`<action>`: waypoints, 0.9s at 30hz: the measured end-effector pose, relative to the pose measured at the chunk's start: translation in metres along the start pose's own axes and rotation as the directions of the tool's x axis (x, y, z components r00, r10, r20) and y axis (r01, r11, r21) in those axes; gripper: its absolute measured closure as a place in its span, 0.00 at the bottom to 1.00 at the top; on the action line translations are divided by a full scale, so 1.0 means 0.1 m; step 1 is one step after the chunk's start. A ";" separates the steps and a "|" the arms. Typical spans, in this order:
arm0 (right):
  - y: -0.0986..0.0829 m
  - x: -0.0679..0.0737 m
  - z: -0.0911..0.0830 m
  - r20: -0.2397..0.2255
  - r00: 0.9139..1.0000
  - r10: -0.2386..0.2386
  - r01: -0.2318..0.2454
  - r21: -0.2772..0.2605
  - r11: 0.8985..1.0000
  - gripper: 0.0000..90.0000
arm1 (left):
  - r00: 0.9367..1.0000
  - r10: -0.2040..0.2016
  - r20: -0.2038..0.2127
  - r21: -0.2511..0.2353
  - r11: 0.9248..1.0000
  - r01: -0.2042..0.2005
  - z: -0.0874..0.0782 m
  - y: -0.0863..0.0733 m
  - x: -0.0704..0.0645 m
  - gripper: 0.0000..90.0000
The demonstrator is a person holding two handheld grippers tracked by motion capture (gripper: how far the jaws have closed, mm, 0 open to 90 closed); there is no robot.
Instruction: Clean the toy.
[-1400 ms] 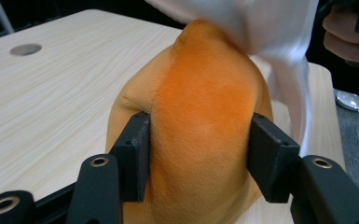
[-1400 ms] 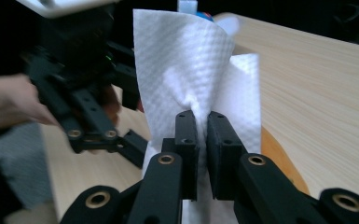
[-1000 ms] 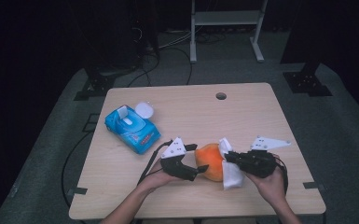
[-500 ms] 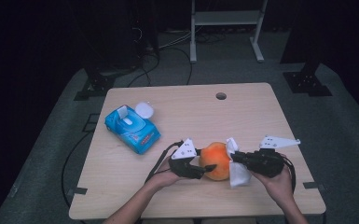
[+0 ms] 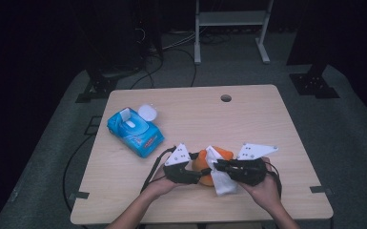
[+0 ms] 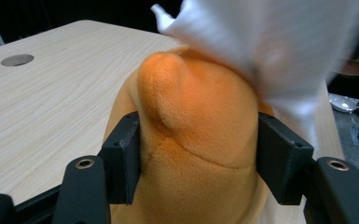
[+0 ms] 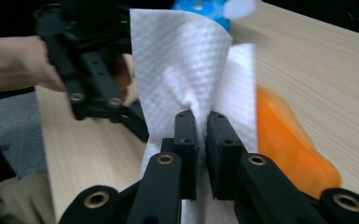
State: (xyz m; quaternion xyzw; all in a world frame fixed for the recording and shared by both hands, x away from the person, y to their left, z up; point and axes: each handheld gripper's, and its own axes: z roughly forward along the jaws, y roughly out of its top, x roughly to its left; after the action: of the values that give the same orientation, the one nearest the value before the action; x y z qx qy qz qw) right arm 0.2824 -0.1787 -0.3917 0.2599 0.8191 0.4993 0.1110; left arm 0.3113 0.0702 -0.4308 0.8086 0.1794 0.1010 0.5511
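Note:
An orange plush toy (image 5: 204, 161) rests near the table's front edge. My left gripper (image 5: 194, 173) is shut on the orange plush toy (image 6: 196, 140), its two pads pressed into the fur on either side. My right gripper (image 5: 219, 166) comes in from the right, shut on a white wet wipe (image 5: 221, 179). The wet wipe (image 7: 191, 74) is bunched between the right jaws and drapes against the toy (image 7: 289, 140). In the left gripper view the wipe (image 6: 265, 42) covers the toy's upper right side.
A blue pack of wet wipes (image 5: 134, 132) with its white lid flipped open lies on the table's left half. A round cable hole (image 5: 226, 98) sits near the far edge of the wooden table (image 5: 267, 124). Cables trail from both grippers.
Both grippers, the toy and the wipe have shifted slightly to the right along the front of the table. The wipe has slid across the toy's right side.

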 end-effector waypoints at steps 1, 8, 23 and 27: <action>-0.02 -0.04 0.00 0.007 1.000 0.016 -0.016 -0.004 1.000 0.92 | 1.000 -0.005 0.001 -0.001 1.000 0.005 0.00 -0.01 0.00 0.42; -0.21 -0.33 -0.19 0.128 0.986 0.107 -0.106 -0.014 0.994 0.92 | 1.000 0.004 0.017 -0.008 1.000 -0.004 0.00 -0.05 -0.02 0.42; -0.24 -0.33 -0.21 0.099 0.987 0.127 -0.125 -0.025 0.992 0.92 | 0.997 0.063 0.054 0.007 0.998 -0.064 0.05 -0.08 -0.15 0.42; -0.13 -0.15 -0.19 0.032 0.996 0.086 -0.085 -0.051 0.995 0.92 | 0.995 0.073 0.069 0.007 0.997 -0.073 0.04 -0.11 -0.15 0.42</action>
State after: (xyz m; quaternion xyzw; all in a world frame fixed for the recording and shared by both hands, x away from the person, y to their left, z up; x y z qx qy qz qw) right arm 0.2830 -0.2060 -0.3950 0.3004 0.7926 0.5190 0.1099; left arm 0.2969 0.0641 -0.4416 0.8201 0.1312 0.0923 0.5492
